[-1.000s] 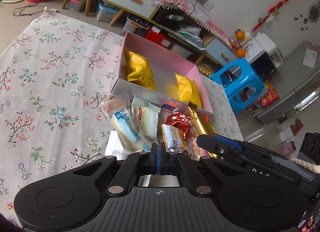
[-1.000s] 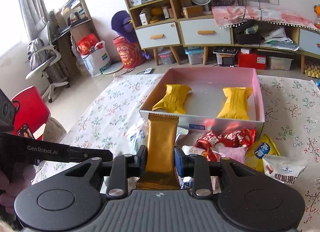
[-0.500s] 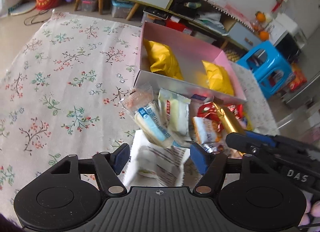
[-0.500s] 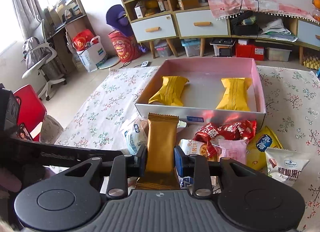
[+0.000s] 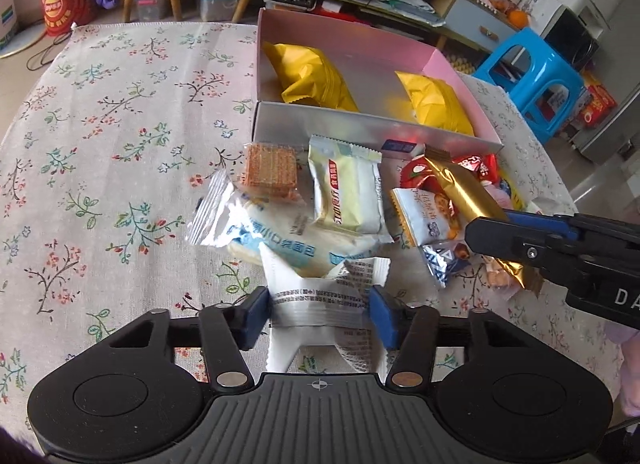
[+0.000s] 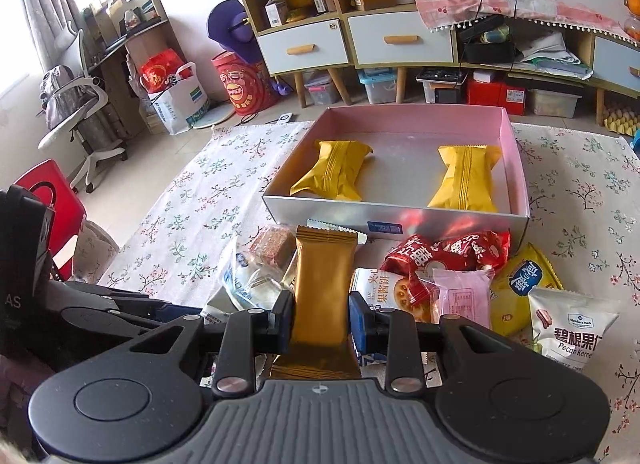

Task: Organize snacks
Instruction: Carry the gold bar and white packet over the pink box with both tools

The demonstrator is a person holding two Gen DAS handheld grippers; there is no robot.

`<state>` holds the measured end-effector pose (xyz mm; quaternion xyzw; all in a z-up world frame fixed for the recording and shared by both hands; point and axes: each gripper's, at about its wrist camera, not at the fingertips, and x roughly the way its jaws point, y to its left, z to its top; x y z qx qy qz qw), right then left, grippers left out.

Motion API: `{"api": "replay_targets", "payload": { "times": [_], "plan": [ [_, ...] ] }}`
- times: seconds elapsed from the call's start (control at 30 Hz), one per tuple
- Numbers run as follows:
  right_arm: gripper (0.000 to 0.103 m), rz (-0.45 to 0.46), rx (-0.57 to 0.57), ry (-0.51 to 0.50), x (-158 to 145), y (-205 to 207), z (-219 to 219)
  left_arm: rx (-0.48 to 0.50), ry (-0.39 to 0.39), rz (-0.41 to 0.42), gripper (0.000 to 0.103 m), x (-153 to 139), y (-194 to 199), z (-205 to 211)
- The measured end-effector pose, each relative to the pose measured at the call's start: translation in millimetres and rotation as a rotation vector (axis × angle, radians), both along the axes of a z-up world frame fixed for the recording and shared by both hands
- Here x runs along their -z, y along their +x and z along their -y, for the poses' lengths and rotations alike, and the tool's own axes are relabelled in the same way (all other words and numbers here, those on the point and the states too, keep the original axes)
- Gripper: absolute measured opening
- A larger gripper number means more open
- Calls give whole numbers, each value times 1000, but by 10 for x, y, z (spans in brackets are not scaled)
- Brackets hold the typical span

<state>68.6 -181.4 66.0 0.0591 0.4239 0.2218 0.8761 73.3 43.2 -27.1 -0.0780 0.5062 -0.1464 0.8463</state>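
A pink box (image 5: 446, 64) with a silver front wall (image 6: 440, 220) sits on the flowered cloth and holds two yellow snack packs (image 5: 310, 76) (image 6: 466, 178). Several loose snacks lie in a pile before it. My left gripper (image 5: 318, 310) has its blue pads pressed on both sides of a white printed snack packet (image 5: 320, 304) at the near edge of the pile. My right gripper (image 6: 320, 322) is shut on a gold snack bar (image 6: 324, 296), held upright above the pile; the bar also shows in the left wrist view (image 5: 464, 192).
The pile includes a cream packet (image 5: 346, 194), a wafer (image 5: 272, 172), red packs (image 6: 448, 252), a pink packet (image 6: 464, 296) and a pecan bag (image 6: 568, 332). A blue stool (image 5: 528, 76) and cabinets (image 6: 360, 40) stand beyond the table.
My left gripper opened from fully shut, moved forward and down, then closed onto the white packet. My right gripper kept its hold on the gold bar and barely moved.
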Motion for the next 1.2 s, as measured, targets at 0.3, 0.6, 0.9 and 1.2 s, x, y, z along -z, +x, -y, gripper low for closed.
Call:
{"api": "replay_targets", "payload": {
  "times": [0.3, 0.6, 0.9, 1.2],
  "plan": [
    [18, 3, 9, 6, -13, 29, 29, 18, -6, 42, 33, -163, -73, 3],
    [18, 23, 31, 28, -77, 67, 77, 10, -65, 96, 32, -404, -111, -70],
    [18, 47, 110, 78, -155, 259, 202, -44, -110, 145, 32, -560, 40, -129],
    [18, 29, 191, 174, -83, 578, 388, -74, -124, 209, 32, -737, 543, 82]
  ]
}}
